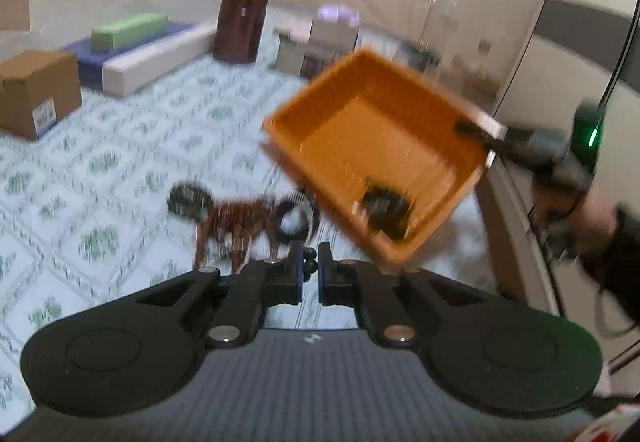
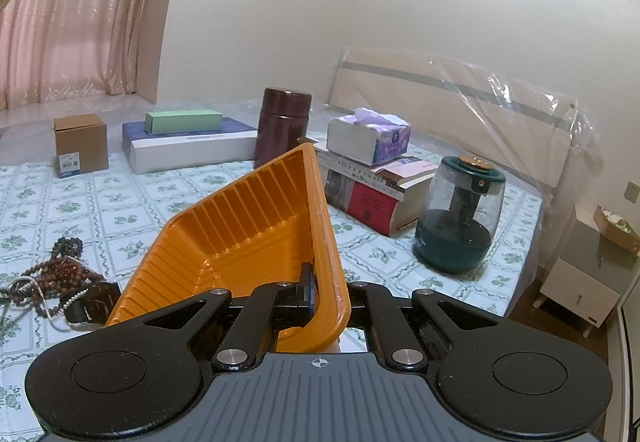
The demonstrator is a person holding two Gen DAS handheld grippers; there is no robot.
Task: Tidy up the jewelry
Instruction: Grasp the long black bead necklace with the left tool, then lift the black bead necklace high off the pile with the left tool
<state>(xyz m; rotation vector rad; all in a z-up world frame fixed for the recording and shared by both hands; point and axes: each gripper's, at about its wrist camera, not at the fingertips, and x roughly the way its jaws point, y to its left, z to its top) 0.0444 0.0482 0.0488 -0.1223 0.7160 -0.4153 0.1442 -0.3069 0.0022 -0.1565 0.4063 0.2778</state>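
The right gripper (image 2: pixel 320 292) is clamped on the rim of a ribbed orange plastic tray (image 2: pixel 248 238), holding it tilted in the lower middle of its view, probably so jewelry can be dropped in. In the left wrist view the left gripper (image 1: pixel 309 268) is nearly closed on a small dark bead, apparently part of a strand. Reddish-brown bead strands (image 1: pixel 236 222) lie on the floral bedcover (image 1: pixel 120 146) at lower left of the tray, where a dark piece (image 1: pixel 384 208) already rests.

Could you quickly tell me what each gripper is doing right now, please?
Left gripper: shut on a small dark bead piece.
Right gripper: shut on the rim of the orange tray.
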